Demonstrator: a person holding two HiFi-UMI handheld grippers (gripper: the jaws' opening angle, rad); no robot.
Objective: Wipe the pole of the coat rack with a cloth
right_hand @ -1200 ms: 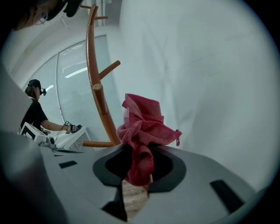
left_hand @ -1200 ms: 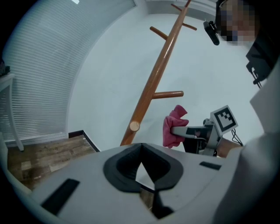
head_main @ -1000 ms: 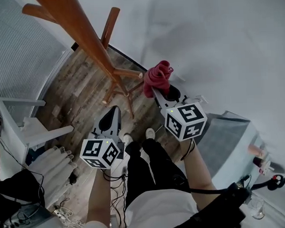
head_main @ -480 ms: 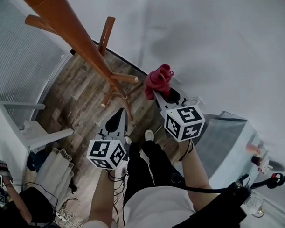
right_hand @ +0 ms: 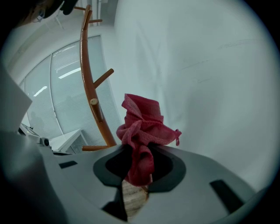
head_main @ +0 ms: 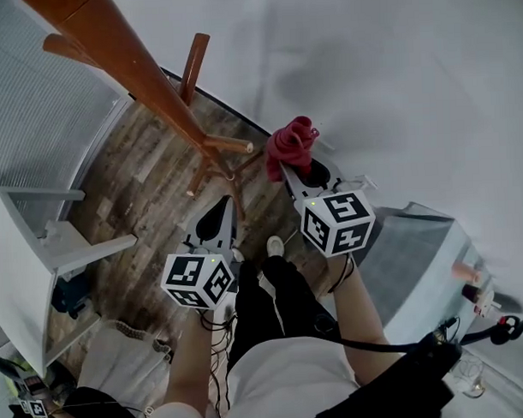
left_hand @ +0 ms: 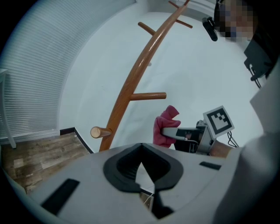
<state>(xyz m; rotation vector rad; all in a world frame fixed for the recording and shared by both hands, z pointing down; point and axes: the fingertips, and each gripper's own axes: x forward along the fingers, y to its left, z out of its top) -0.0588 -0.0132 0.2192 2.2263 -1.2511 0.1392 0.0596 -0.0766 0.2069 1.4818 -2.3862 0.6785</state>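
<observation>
Wood-plank flooring (head_main: pixel 136 178) fills the left half of the head view and meets a plain white wall (head_main: pixel 385 79) that takes up the right. An orange-brown coat rack pole (head_main: pixel 141 75) slants down from the upper left corner to its splayed feet near the middle of the frame, with short pegs (head_main: pixel 229 145) branching off it.

The right gripper (head_main: pixel 283 170) sits right of centre, and its fingers are clamped on a crumpled red cloth (head_main: pixel 290 144). The right gripper view shows the cloth (right_hand: pixel 143 127) bunched above the fingers and pinched between them, with the pole (right_hand: pixel 86 83) off to the left, apart from the cloth. In the head view the cloth lies just right of a peg tip, near the rack but not on the pole.

The left gripper (head_main: pixel 220 205) is lower and left of centre, pointing towards the rack's feet. In its own view its fingers (left_hand: pixel 131 168) are drawn together with nothing between them, and the pole (left_hand: pixel 140 74) curves up ahead of them.

Black trousers and pale shoes (head_main: pixel 274 244) show below the grippers.
</observation>
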